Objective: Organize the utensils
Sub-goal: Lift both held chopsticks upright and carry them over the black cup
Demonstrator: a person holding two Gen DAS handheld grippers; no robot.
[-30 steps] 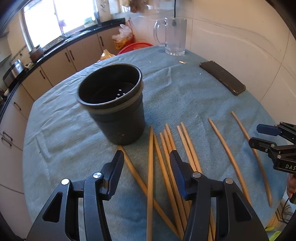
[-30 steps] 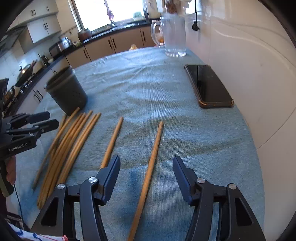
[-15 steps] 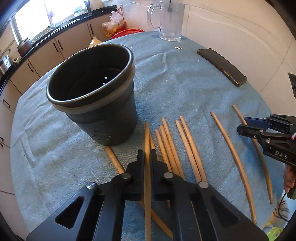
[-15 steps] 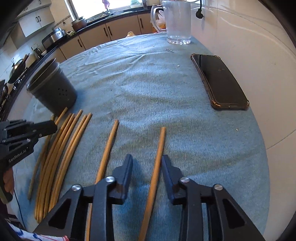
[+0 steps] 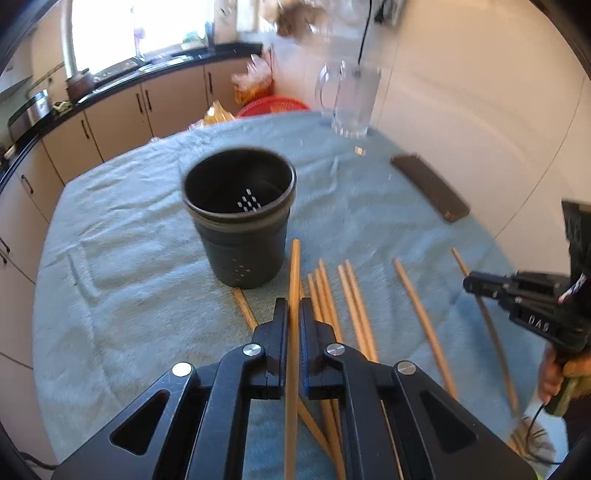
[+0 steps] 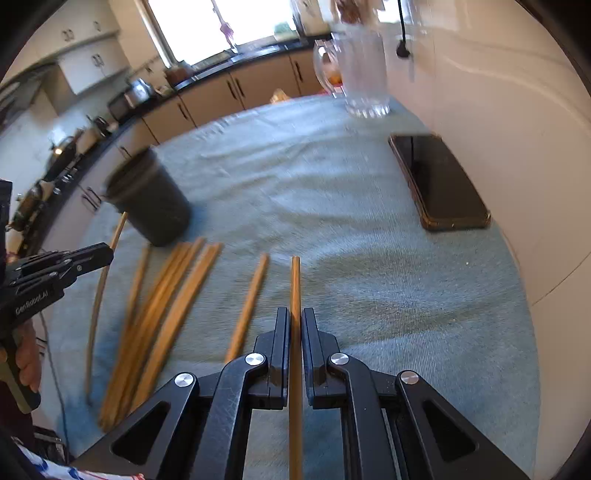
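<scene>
A clear glass mug (image 6: 364, 70) and a black smartphone (image 6: 437, 181) rest well apart on the blue-cloth tabletop (image 6: 314, 177) beside a cream wall (image 6: 498, 92).

A bright window (image 6: 207, 26) sits above a black kitchen counter (image 6: 236, 62) with beige base cabinets (image 5: 122, 114) running along the far wall. White upper cabinets (image 6: 88, 62) hang at the left in the right wrist view. A pale blue-green cloth (image 6: 332, 206) covers the tabletop, which stands against a cream wall (image 5: 480, 122). Daylight washes the room.

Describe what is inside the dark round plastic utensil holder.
The dark round plastic utensil holder holds no chopsticks; only small drainage slots show on its floor. Its near inner wall is hidden by the rim.
</scene>
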